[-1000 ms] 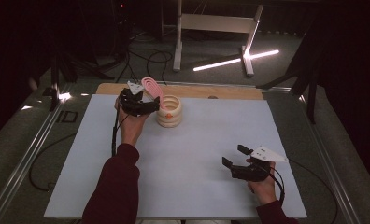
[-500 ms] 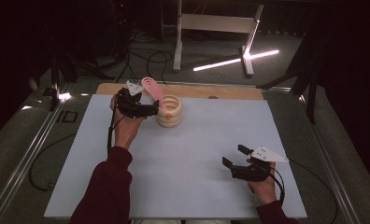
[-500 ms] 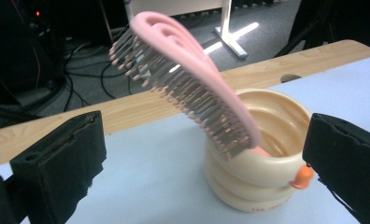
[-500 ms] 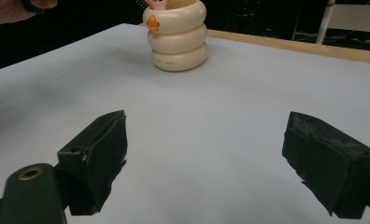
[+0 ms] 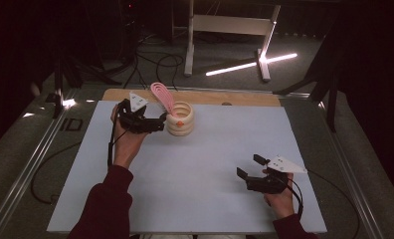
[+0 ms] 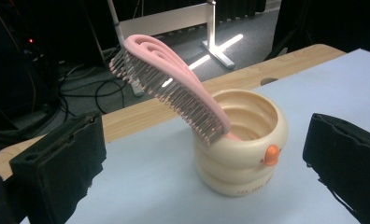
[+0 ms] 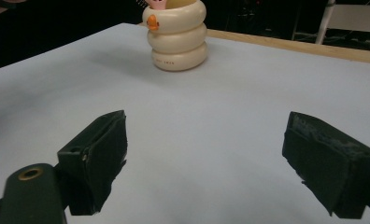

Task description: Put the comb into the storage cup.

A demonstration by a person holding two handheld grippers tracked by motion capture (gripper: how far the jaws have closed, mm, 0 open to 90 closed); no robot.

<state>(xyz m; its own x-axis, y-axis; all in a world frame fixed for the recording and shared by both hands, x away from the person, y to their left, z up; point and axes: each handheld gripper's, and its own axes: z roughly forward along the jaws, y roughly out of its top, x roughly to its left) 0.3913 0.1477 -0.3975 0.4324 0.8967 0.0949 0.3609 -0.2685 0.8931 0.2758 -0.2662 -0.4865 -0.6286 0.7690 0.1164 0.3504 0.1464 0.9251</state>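
Two wide-open tongs (image 5: 161, 121) (image 5: 248, 167) over a pale table (image 5: 225, 149), cream cup (image 5: 180, 119) holding a brush (image 5: 161, 94), dark room behind

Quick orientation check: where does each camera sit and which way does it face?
High view: above the near edge, looking forward and down on the table; both forearms, left gripper, right gripper.
Left gripper view: between its open jaws, facing the cream holder and the pink brush.
Right gripper view: low over the table, open jaws, holder beyond.
Shared: the holder.

Left tool (image 5: 161, 121) gapes wide (arm stretched far forward), right tool (image 5: 248, 167) rests open near.
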